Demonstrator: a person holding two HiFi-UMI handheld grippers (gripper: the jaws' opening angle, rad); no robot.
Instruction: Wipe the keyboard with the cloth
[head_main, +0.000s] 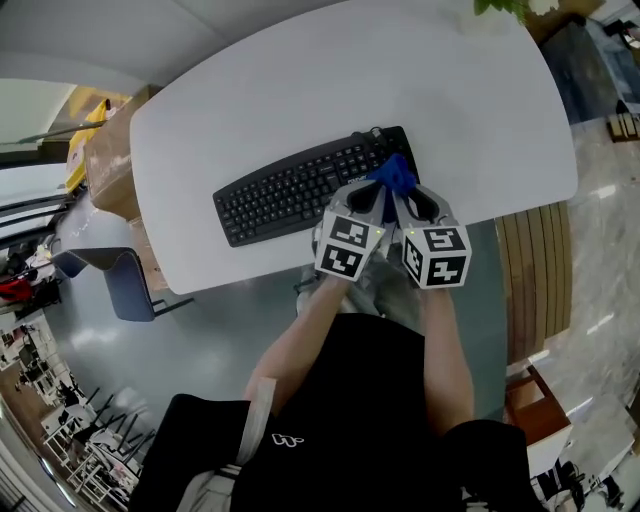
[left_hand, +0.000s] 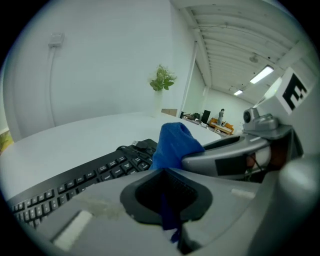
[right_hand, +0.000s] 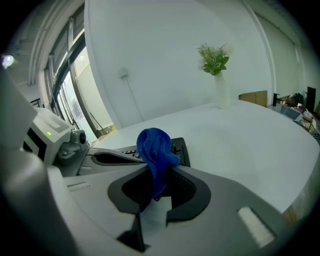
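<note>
My left claw (head_main: 373, 198) and right claw (head_main: 408, 203) both pinch the scrunched-up blue cloth (head_main: 397, 175), over the black keyboard's (head_main: 290, 195) right end by the tabletop's (head_main: 300, 90) front edge.

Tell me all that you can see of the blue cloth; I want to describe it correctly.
The blue cloth is small and soft-looking, a plain deep blue, bunched into a rounded lump with folds. Two grippers hold it side by side: the left gripper and the right gripper each have their jaws shut on a part of it, and the lump rises past their tips. It sits over the right end of the black keyboard; whether it touches the keys I cannot tell.
</note>
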